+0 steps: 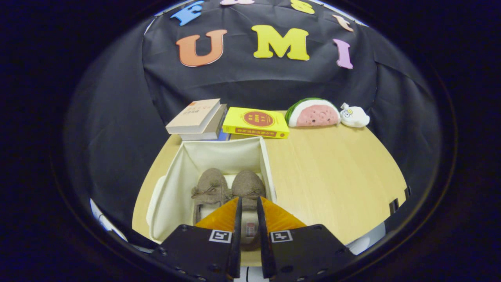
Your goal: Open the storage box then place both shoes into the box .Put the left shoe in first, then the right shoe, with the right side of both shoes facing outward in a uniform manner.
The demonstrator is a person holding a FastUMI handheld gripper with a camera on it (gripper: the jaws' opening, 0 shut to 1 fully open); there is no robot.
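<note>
two brown moccasin shoes, left shoe (208, 188) and right shoe (247, 185), sit side by side, toes away, inside the open fabric storage box (172, 188) on the wooden table (332, 176). gripper (249, 203) fingers straddle the right shoe's rear; contact unclear, heel hidden.

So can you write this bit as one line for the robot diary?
box: open | left shoe: in box | right shoe: in box, between fingers | gripper: narrow gap, grip unclear

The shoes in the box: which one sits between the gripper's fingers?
The right-hand shoe, beside the box's right wall; the other shoe lies left of the gripper.
</note>
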